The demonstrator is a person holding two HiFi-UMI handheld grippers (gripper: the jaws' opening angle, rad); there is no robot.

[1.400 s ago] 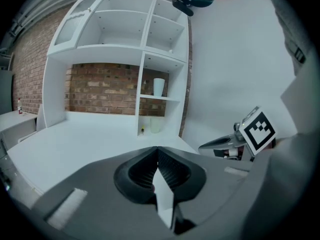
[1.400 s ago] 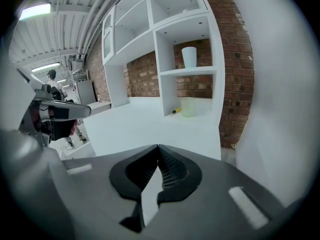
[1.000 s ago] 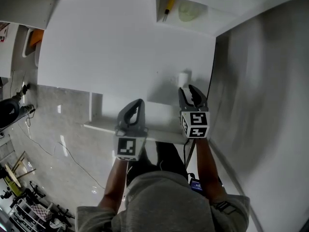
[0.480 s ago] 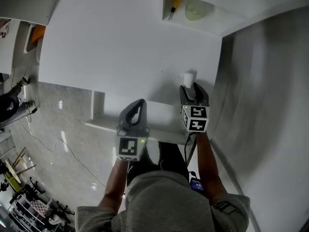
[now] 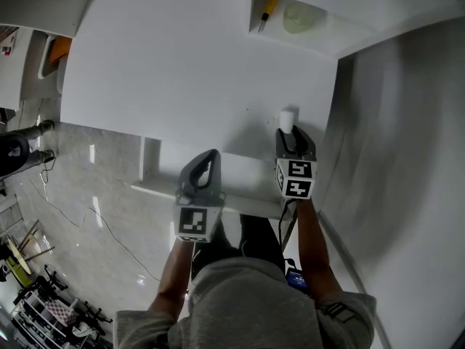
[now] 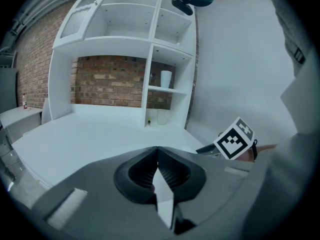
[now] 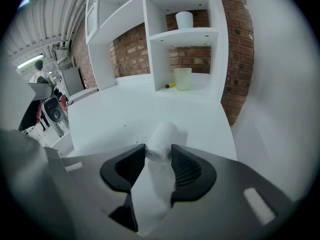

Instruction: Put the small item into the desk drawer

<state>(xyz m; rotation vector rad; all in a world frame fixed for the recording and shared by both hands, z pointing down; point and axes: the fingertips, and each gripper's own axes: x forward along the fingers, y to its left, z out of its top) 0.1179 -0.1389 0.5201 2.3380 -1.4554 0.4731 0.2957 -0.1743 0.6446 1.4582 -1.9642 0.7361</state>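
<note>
Lowered since a second ago, the right gripper [image 5: 288, 132] has just been closing its jaws, apparently pinching the small white cylinder [image 7: 161, 138] standing on the worktop [image 5: 167, 71]. The left gripper [image 5: 209, 155], jaws pressed together, hangs over the open drawer [image 5: 243, 169]. Grasping is in hand; next comes lifting it across into the drawer.

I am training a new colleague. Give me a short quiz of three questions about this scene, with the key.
1. True or false: the left tool is shut and empty.
2. What stands between the right tool's jaws? A) a spoon B) a white cylinder C) nothing
3. Fill in: the drawer under the desk edge is ___.
Key: 1 true; 2 B, the jaws have just been closing on it; 3 open.
</note>
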